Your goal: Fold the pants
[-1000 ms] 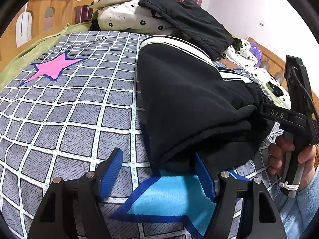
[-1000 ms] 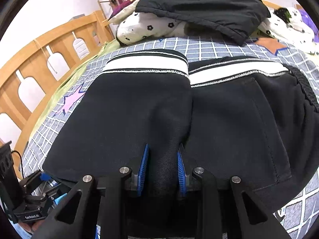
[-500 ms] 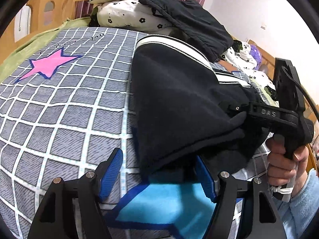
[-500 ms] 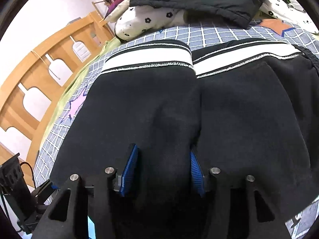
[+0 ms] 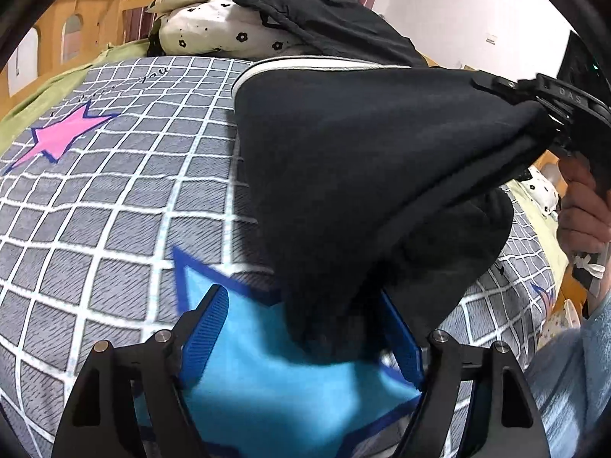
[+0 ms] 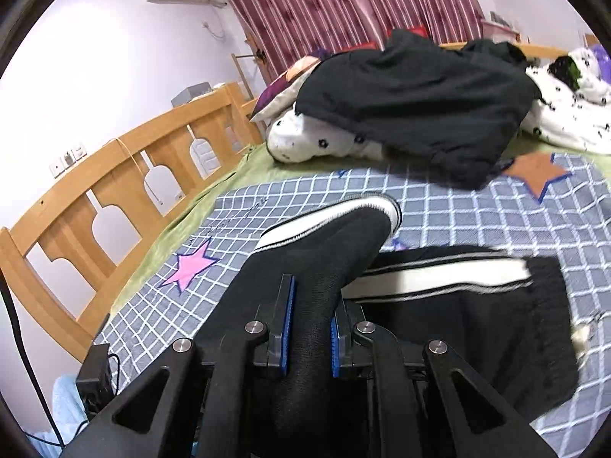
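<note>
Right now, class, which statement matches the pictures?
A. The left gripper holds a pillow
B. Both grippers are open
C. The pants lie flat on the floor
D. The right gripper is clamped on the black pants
D: the right gripper pinches lifted black pants; the left gripper is open.

black pants [image 5: 343, 175] drape over the left gripper's [image 5: 305, 328] right finger, hiding its tip. the right gripper [image 6: 309, 328] is partly buried in the cloth. a blue star [image 5: 286, 389] is motion-blurred, cut off by the picture's bottom edge.
</note>
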`<control>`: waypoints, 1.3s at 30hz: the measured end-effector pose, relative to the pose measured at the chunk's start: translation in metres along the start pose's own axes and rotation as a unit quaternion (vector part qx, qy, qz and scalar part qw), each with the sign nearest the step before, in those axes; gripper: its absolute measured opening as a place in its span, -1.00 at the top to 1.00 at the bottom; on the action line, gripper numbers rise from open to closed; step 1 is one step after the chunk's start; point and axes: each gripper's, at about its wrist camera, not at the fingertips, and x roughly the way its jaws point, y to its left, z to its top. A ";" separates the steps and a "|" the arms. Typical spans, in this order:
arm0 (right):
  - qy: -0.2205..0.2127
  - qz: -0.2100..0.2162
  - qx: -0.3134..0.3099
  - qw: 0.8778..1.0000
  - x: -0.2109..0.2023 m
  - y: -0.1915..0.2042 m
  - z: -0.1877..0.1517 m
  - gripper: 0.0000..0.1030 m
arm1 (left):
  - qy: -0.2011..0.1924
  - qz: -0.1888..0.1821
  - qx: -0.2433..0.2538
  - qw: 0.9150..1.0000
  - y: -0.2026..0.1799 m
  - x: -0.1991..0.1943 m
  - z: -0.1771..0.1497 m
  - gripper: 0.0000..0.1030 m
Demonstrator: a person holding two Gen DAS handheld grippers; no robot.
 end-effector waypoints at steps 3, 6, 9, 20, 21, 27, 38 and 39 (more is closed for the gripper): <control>-0.012 -0.011 -0.004 1.000 -0.013 -0.018 0.003 0.72 | -0.003 0.035 0.013 0.999 -0.011 0.006 0.002 -0.51; -0.039 -0.027 -0.013 0.999 -0.040 -0.040 0.003 0.72 | -0.009 0.043 0.027 0.999 -0.022 0.005 0.000 -0.51; -0.072 -0.058 -0.012 0.996 -0.071 -0.070 0.001 0.72 | -0.006 0.012 0.041 0.999 -0.034 0.004 -0.001 -0.50; 0.036 -0.188 0.036 0.981 -0.041 -0.167 -0.051 0.69 | 0.023 -0.011 0.081 0.996 -0.055 0.011 -0.001 -0.47; 0.034 -0.186 0.039 0.981 -0.043 -0.166 -0.051 0.65 | 0.013 -0.040 0.080 0.996 -0.054 0.002 0.000 -0.47; -0.004 -0.208 0.024 0.978 -0.077 -0.154 -0.043 0.53 | -0.025 -0.068 0.061 0.996 -0.058 -0.031 0.015 -0.47; 0.097 -0.232 -0.013 0.968 -0.039 -0.152 -0.071 0.58 | 0.047 0.028 0.053 0.997 -0.055 0.043 0.034 -0.48; 0.094 -0.230 -0.009 0.969 -0.042 -0.152 -0.072 0.57 | 0.053 0.021 0.048 0.997 -0.053 0.042 0.037 -0.47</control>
